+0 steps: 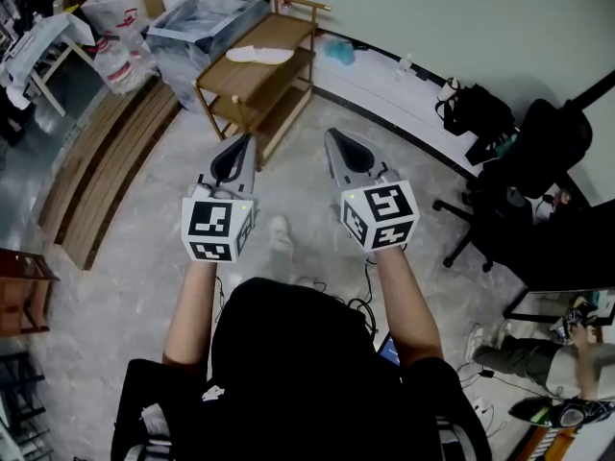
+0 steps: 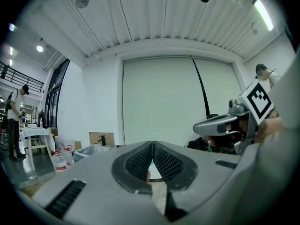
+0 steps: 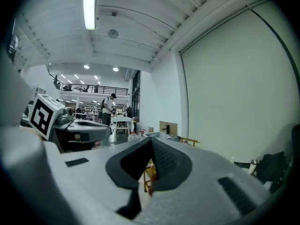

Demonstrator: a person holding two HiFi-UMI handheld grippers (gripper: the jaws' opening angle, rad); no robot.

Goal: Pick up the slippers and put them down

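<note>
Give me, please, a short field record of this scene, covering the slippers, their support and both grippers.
slippers: white flat slippers, lying on the rack's top
rack: brown wooden two-tier rack, ahead of both grippers
left gripper: shut, empty, held level
right gripper: shut, empty, about level
task state: slippers not yet picked up

From the head we look steeply down over left tongs [image 1: 242, 142] and right tongs [image 1: 333, 137]; each gripper camera looks level along its tips, both facing the white wall [image 2: 159, 102].
</note>
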